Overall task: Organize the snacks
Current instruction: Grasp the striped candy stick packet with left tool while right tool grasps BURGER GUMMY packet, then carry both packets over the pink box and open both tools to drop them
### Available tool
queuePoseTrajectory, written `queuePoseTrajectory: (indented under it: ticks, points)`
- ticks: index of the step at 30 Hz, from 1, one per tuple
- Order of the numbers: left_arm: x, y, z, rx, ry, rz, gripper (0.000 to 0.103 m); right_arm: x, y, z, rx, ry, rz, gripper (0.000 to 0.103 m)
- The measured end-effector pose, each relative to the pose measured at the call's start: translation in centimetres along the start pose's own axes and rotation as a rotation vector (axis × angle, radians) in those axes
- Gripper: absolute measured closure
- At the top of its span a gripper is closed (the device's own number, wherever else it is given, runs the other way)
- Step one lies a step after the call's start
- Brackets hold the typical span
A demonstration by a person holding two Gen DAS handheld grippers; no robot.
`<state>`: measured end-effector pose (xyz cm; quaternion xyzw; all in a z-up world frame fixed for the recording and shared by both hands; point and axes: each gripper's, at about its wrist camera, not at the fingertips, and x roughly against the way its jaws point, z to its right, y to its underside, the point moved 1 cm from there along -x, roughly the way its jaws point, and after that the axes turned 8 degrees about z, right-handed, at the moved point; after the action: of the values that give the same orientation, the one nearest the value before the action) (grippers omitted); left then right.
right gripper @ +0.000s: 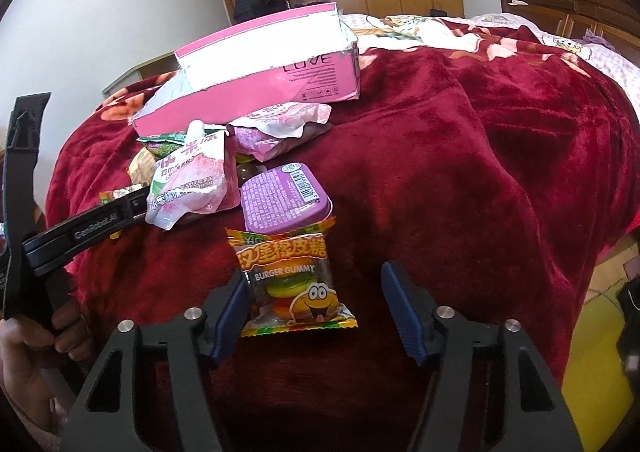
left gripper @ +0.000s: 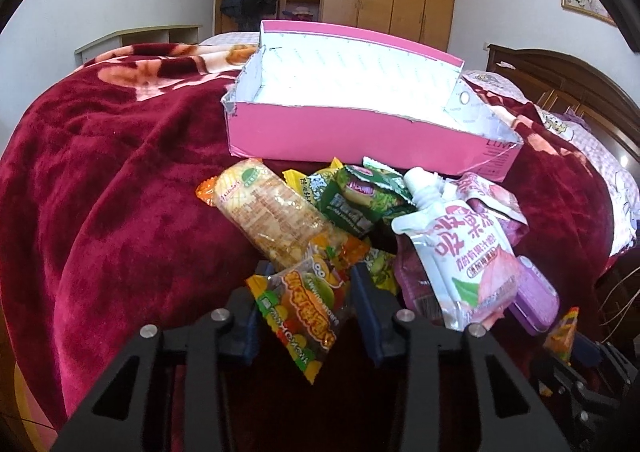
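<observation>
The left gripper [left gripper: 310, 304] pinches a gummy packet [left gripper: 298, 308] above the bed [left gripper: 120, 172]; the right gripper [right gripper: 314, 310] is spread around a burger gummy packet [right gripper: 294, 284]; carry each over the pink box [left gripper: 340, 140], releasing low inside.

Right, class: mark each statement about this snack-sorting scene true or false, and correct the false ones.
1. No snack shows inside the pink box. True.
2. The burger gummy packet lies between the fingers of the right hand-held gripper. True.
3. The right hand-held gripper is shut on the purple tub. False: its jaws stand open, and the tub lies beyond the gummy packet.
4. The snacks lie on a bare wooden table. False: they lie on a dark red blanket.
5. The white spouted pouch stands inside the pink box. False: it lies in the pile in front of the box.
</observation>
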<state>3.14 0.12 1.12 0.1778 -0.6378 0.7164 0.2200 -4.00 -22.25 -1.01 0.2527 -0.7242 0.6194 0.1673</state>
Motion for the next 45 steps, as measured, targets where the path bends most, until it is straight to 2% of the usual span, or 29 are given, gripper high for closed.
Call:
queuePoseTrajectory:
  ticks: [1, 5, 8, 16, 20, 24, 28, 29, 30, 36, 45]
  points:
    - [0.2, 0.1, -0.1, -0.001, 0.003, 0.0, 0.061, 0.0, 0.0, 0.0, 0.002, 0.001, 0.001, 0.042]
    - [1.0, 0.3, -0.2, -0.021, 0.013, 0.012, 0.065, 0.1, -0.1, -0.2, 0.006, -0.011, 0.002, 0.063]
    - [1.6, 0.1, -0.3, -0.029, 0.027, 0.023, 0.069, 0.3, -0.2, -0.2, 0.004, -0.021, 0.009, 0.064]
    - [2.4, -0.3, -0.4, -0.045, 0.057, 0.027, 0.071, 1.3, -0.9, -1.0, 0.03, -0.046, 0.051, 0.067]
    - [1.4, 0.2, -0.1, -0.076, 0.035, 0.006, 0.07, 1.4, -0.9, -1.1, 0.033, -0.056, 0.057, 0.067]
    - [0.3, 0.2, 0.3, -0.099, -0.015, 0.002, 0.049, 1.3, -0.8, -0.9, 0.025, -0.063, 0.051, 0.067]
    - [-0.3, 0.9, -0.2, -0.089, -0.021, -0.025, 0.049, 1.6, -1.3, -0.7, 0.026, -0.062, 0.071, 0.067]
    - [-0.2, 0.9, -0.3, -0.085, -0.017, -0.021, 0.051, 1.6, -1.4, -0.7, 0.03, -0.063, 0.077, 0.067]
    - [0.0, 0.8, -0.4, -0.081, -0.013, -0.016, 0.06, 1.7, -1.6, -0.8, 0.035, -0.066, 0.083, 0.067]
    - [1.3, 0.6, -1.3, -0.042, 0.032, -0.012, 0.063, 2.2, -2.3, -1.5, 0.058, -0.101, 0.105, 0.067]
    - [4.3, -2.5, -0.9, -0.059, 0.075, 0.081, 0.064, 2.2, -4.4, -1.8, 0.065, -0.144, 0.115, 0.067]
